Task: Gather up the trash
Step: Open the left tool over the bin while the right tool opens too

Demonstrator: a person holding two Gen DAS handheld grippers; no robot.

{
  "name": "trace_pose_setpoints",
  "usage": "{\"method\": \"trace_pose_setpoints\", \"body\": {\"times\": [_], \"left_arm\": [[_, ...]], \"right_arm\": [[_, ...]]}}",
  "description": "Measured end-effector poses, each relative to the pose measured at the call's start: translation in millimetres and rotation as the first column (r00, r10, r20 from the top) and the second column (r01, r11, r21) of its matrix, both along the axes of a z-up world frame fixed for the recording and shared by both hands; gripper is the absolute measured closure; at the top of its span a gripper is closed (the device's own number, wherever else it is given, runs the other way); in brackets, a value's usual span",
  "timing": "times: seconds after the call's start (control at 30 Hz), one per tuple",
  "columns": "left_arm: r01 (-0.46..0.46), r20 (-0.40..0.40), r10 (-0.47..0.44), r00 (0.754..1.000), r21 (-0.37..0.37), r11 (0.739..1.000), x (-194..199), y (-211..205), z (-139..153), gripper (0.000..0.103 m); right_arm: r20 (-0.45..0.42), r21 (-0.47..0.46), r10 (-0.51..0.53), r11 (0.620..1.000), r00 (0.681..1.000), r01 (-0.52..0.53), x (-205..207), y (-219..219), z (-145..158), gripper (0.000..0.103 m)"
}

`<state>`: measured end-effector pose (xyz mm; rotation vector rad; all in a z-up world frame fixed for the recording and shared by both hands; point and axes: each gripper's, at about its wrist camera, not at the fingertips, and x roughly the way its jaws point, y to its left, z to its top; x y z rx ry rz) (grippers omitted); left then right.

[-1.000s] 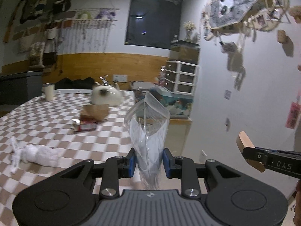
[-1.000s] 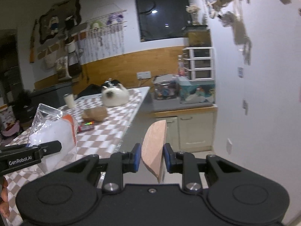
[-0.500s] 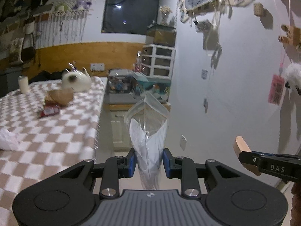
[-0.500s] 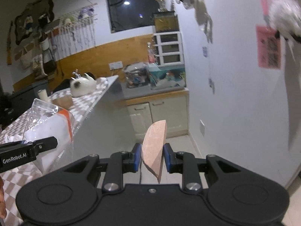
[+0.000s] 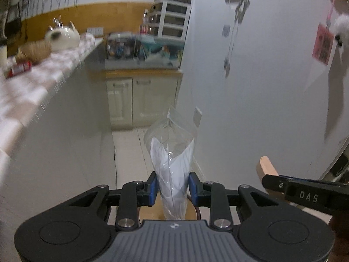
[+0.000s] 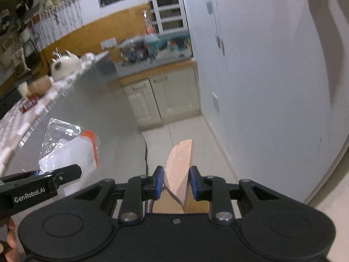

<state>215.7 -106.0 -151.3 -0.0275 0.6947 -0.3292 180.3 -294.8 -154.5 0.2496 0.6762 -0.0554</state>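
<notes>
My left gripper is shut on a clear plastic bag with white paper inside; the bag stands upright between the blue pads. It also shows in the right wrist view with an orange strip. My right gripper is shut on a flat tan cardboard piece, which also shows at the right of the left wrist view. Both grippers are held in the air beside the table, tilted down toward the tiled floor.
The checkered table runs along the left with a basket, a red pack and a white cat figure. A white wall is at the right. Cream cabinets stand ahead.
Both grippers have swung right and tipped downward, away from the table top and toward the floor by the cabinets. Each keeps its hold.
</notes>
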Motion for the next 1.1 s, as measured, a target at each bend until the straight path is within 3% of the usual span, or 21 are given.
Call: {"method": "trace_pose_setpoints", "body": {"times": [0.3,0.67,0.87,1.1], "left_arm": [[0.006,-0.165,-0.002,0.986,0.024,1.000,35,-8,-79,0.072],[-0.056,-0.323,0.059,0.945,0.018,0.998,91,1,-175,0.072],[-0.076,-0.373,0.079,0.925,0.023,0.997,118,-1,-221,0.072],[-0.138,-0.416,0.116,0.902,-0.021,0.990,140,-3,-269,0.072]], "right_arm": [[-0.162,0.093,-0.014,0.995,0.987,0.029,25,-3,-81,0.076],[-0.343,0.168,0.000,0.984,0.939,0.061,71,15,-194,0.076],[-0.419,0.230,-0.014,0.966,0.908,0.121,107,11,-248,0.076],[-0.498,0.281,-0.028,0.940,0.867,0.192,140,-2,-297,0.076]]}}
